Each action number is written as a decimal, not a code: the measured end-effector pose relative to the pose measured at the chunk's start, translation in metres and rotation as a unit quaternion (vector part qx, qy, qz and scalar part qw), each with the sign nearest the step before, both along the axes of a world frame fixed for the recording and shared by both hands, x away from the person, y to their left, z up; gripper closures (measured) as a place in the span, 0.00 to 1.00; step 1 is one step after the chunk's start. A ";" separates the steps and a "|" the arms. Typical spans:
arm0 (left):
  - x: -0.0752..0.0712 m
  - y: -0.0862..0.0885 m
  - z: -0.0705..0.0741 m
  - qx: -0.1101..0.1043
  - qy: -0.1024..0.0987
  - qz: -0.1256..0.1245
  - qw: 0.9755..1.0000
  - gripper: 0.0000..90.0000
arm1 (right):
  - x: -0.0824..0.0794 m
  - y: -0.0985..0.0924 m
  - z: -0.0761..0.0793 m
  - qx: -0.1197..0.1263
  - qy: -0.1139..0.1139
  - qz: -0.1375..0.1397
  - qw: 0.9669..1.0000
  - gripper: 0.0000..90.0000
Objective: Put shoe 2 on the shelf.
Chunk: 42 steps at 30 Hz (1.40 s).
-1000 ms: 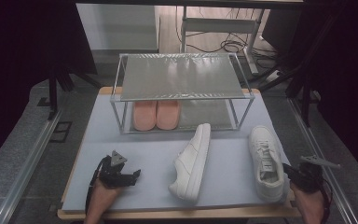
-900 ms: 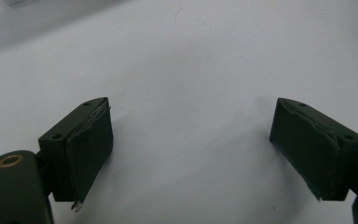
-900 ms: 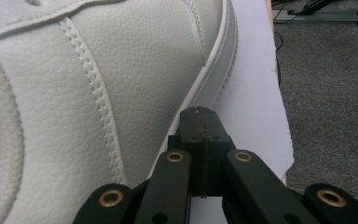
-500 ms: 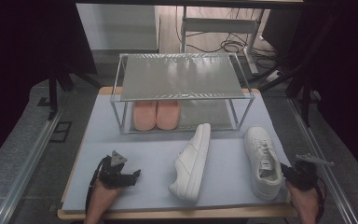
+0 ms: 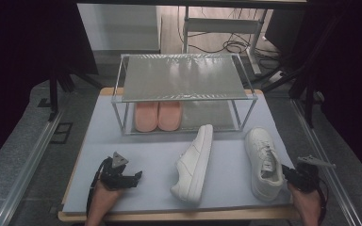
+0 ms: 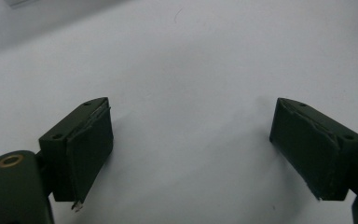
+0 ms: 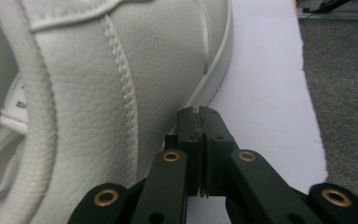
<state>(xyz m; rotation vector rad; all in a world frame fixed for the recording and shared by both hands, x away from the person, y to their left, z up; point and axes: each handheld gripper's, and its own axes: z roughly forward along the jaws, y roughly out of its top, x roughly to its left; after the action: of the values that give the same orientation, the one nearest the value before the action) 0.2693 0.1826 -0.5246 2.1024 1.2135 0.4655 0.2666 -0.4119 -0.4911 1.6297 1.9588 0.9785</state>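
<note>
Right gripper [image 5: 296, 175], jaws pressed together w/ nothing between, sits against the heel side of the right shoe [image 5: 263, 162], lower right of frame. Left gripper [image 5: 122, 176], jaws spread, rests lower left. Risk: nudging could skid the shoe off the near edge. Surface [image 5: 146, 150] is a pale mat; rack [image 5: 185, 77] w/ pink slippers [image 5: 158, 115] behind; room dark.
</note>
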 end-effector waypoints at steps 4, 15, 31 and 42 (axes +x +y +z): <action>0.000 0.000 0.000 0.000 0.000 0.000 1.000 0.15 | -0.003 -0.003 0.008 0.002 -0.009 -0.002 1.000 0.97; 0.000 0.000 0.000 0.000 0.000 0.000 1.000 0.15 | -0.013 -0.001 0.035 0.007 -0.041 0.006 0.999 0.99; 0.000 0.000 0.000 0.001 -0.001 0.000 1.000 0.15 | -0.026 0.029 0.064 0.004 -0.066 0.044 0.997 1.00; 0.000 0.000 0.000 0.001 -0.001 0.000 1.000 0.15 | -0.029 0.059 0.071 0.013 -0.067 0.090 0.994 1.00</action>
<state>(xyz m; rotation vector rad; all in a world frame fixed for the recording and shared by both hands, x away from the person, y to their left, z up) 0.2690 0.1824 -0.5247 2.1026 1.2120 0.4700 0.2380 -0.3531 -0.4201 1.3808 2.0345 1.1552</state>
